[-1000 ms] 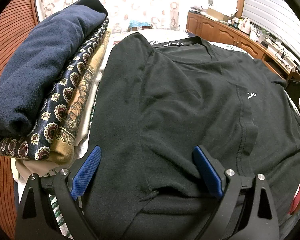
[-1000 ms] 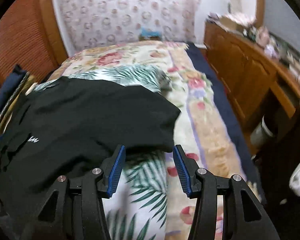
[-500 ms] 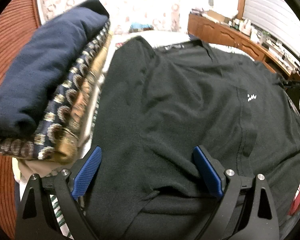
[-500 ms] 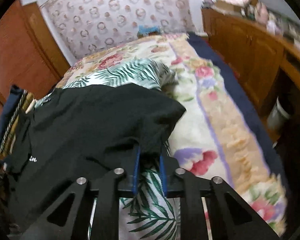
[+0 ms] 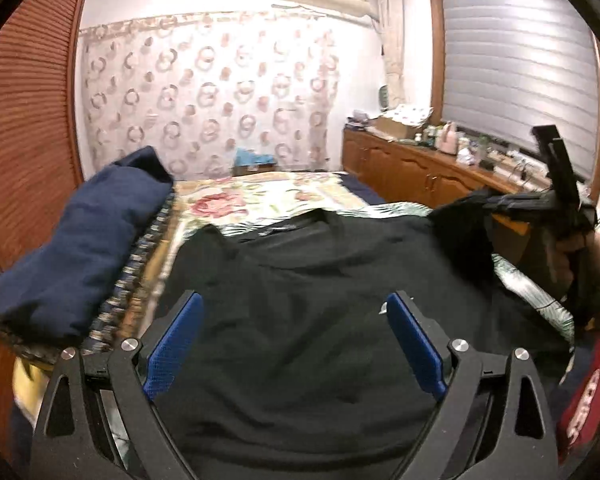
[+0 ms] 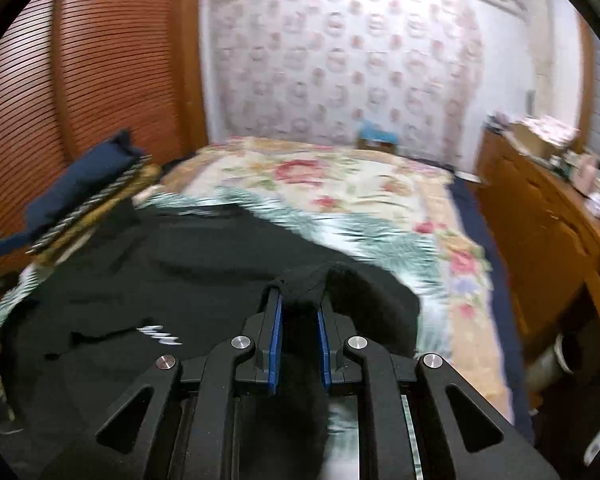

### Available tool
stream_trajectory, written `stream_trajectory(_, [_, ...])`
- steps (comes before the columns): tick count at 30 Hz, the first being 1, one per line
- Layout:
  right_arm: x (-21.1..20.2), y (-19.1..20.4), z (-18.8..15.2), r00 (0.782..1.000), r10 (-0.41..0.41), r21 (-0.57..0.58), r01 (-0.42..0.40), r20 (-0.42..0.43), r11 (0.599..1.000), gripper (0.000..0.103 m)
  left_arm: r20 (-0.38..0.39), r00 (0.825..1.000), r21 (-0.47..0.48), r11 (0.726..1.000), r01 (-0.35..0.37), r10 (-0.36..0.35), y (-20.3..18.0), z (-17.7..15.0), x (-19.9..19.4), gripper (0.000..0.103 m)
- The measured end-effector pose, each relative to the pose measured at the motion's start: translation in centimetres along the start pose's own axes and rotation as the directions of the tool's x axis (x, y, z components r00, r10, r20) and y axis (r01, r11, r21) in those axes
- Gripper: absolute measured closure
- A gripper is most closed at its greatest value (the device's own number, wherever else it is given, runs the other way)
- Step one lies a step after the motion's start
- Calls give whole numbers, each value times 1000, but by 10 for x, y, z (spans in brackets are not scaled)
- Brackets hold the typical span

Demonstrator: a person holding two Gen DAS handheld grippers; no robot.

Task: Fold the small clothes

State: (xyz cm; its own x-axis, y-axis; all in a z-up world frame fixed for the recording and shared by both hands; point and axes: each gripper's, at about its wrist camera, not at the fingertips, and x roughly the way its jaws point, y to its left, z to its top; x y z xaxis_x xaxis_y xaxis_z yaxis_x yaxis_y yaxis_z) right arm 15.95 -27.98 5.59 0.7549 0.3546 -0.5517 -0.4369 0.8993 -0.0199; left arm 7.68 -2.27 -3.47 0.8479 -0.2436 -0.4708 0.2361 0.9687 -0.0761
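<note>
A black T-shirt [image 5: 300, 300] lies spread front-up on the bed, with a small white logo [image 6: 158, 334] on its chest. My left gripper [image 5: 294, 332] is open and empty, its blue pads wide apart just above the shirt's lower part. My right gripper [image 6: 299, 320] is shut on the black T-shirt's right sleeve [image 6: 312, 280] and holds that sleeve lifted off the bed. In the left wrist view the right gripper [image 5: 500, 202] shows at the right with the raised sleeve [image 5: 464, 236] hanging from it.
A stack of folded clothes, navy on top [image 5: 80, 240], sits at the shirt's left [image 6: 80, 184]. The floral bedspread [image 6: 340, 184] runs to the far wall. Wooden cabinets [image 5: 420, 176] line the right side. A red item [image 5: 584, 392] lies at the bed's near right.
My right gripper closed on the shirt's right sleeve and lifted it off the bed. Both cameras have tilted up towards the room. My left gripper stayed open above the shirt.
</note>
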Motion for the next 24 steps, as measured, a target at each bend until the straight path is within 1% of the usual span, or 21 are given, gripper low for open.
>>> stream_trajectory(2, [2, 18, -7, 997, 72, -16, -73, -32, 997, 88, -27, 999, -23, 999, 24, -24, -2, -2, 6, 9])
stream_trajectory(3, [2, 27, -11, 995, 87, -31, -89, -48, 996, 88, -53, 998, -35, 999, 41, -42, -3, -4, 10, 9])
stream_trajectory(4, [2, 34, -16, 993, 95, -48, -98, -64, 994, 84, -75, 996, -45, 998, 53, -57, -2, -5, 14, 9])
stream_trajectory(7, [-5, 40, -24, 989, 115, -66, -121, -89, 990, 76, -102, 994, -66, 997, 40, -46, -2, -8, 20, 9])
stream_trajectory(8, [-9, 38, -25, 990, 112, -64, -118, -85, 991, 69, -110, 993, -69, 997, 43, -50, -3, -10, 22, 9])
stream_trajectory(13, [-24, 21, -23, 995, 87, -18, -88, -57, 996, 55, -118, 990, -71, 995, 64, -73, -13, -14, 19, 9])
stream_trajectory(16, [-9, 9, -21, 996, 46, 26, -44, -77, 999, 55, -115, 991, -58, 996, 68, -75, -18, -17, 15, 9])
stream_trajectory(19, [7, -4, -23, 992, 35, 72, -26, -124, 997, 55, -114, 990, -49, 996, 72, -77, -20, -19, 12, 9])
stream_trajectory(22, [25, -1, -24, 987, 34, 105, -17, -159, 994, 55, -116, 990, -42, 997, 72, -76, -20, -21, 12, 9])
stream_trajectory(24, [39, 2, -17, 982, 24, 112, -3, -186, 994, 55, -120, 990, -39, 997, 70, -74, -21, -23, 13, 9])
